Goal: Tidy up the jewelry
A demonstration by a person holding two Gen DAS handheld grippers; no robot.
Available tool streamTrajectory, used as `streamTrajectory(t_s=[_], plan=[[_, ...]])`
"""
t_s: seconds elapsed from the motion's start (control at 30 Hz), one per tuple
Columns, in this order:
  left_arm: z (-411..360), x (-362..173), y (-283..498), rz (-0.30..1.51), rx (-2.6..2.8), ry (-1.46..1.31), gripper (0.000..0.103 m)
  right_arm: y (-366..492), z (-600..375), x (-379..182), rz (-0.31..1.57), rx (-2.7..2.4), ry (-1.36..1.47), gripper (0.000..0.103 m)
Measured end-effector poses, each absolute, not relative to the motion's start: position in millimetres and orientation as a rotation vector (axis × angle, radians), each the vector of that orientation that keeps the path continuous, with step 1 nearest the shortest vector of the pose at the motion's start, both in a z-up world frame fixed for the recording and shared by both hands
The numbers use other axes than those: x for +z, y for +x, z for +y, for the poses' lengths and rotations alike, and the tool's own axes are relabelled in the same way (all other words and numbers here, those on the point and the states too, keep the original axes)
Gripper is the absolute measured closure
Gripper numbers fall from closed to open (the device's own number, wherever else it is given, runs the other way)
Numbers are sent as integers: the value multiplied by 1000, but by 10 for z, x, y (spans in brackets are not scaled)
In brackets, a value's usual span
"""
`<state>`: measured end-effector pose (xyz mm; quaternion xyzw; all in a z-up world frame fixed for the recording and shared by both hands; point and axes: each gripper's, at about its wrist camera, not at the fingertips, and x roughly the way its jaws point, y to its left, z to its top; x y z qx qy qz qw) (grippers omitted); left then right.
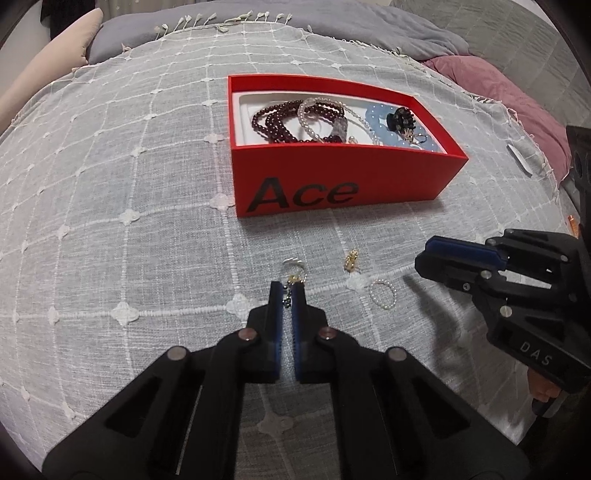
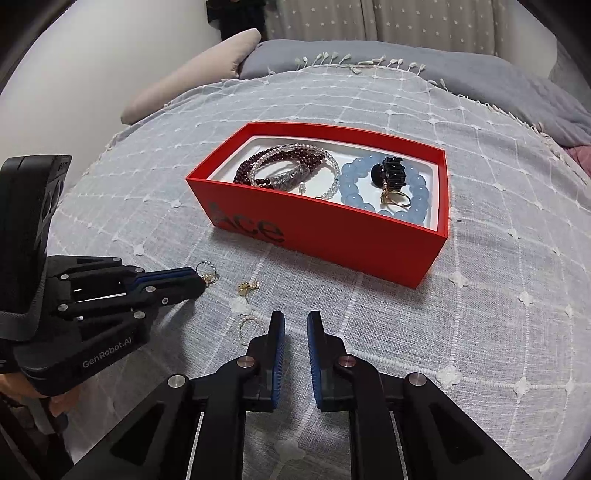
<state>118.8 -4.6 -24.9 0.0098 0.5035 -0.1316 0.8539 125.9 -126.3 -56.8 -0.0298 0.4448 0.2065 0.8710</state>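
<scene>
I see a small dangling earring [image 1: 291, 275] at lower centre of the left wrist view, its ring end lying on the bed cover just past the fingertips, its beaded part caught between the blue pads. My left tongs [image 1: 287, 291] are clamped on that earring; in the right wrist view they [image 2: 201, 282] sit at the left edge with the earring [image 2: 207, 271] poking out of the tip. Just right of it lies a gold earring [image 1: 351, 260], apart from the first, and lower right of that a small pearl ring [image 1: 383, 293], also lying on the cover. My right tongs [image 2: 295, 325], at bottom centre of their own view, stand slightly parted with nothing between the pads; the pearl ring [image 2: 249, 325] lies just left of their left finger.

Further up, the red box [image 1: 332, 173] marked "Ace" sits well apart from the loose pieces. Inside I make out dark red bead bracelets [image 1: 273, 120], a clear bead bracelet [image 1: 314, 114], a pale blue bead bracelet [image 2: 384, 188] and a black hair claw [image 2: 391, 173] resting on the blue one. Everything rests on a grey checked bed cover [image 1: 129, 184], with pillows [image 1: 373, 26] along the top.
</scene>
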Motion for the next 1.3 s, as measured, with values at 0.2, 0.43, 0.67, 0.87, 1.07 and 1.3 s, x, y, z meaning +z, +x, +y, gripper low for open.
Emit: streamTrajectory(t_s=[0.2, 0.43, 0.67, 0.87, 1.07, 1.3], plan=[[19, -191, 1180, 1049, -291, -11, 98, 1253, -1264, -560, 925, 440, -65, 90], [260, -119, 1213, 1051, -320, -133, 101, 1262, -1261, -585, 929, 442, -71, 90], [325, -184, 1231, 1080, -337, -175, 101, 1251, -1199, -627, 938, 488, -78, 87], [157, -286, 1234, 1119, -344, -117, 83, 1223, -1091, -716, 960, 530, -119, 78], [55, -278, 1200, 1102, -347, -75, 69, 1148, -961, -735, 940, 573, -161, 70], [9, -286, 1237, 1086, -289, -22, 94, 1103, -861, -748, 915, 576, -209, 93]])
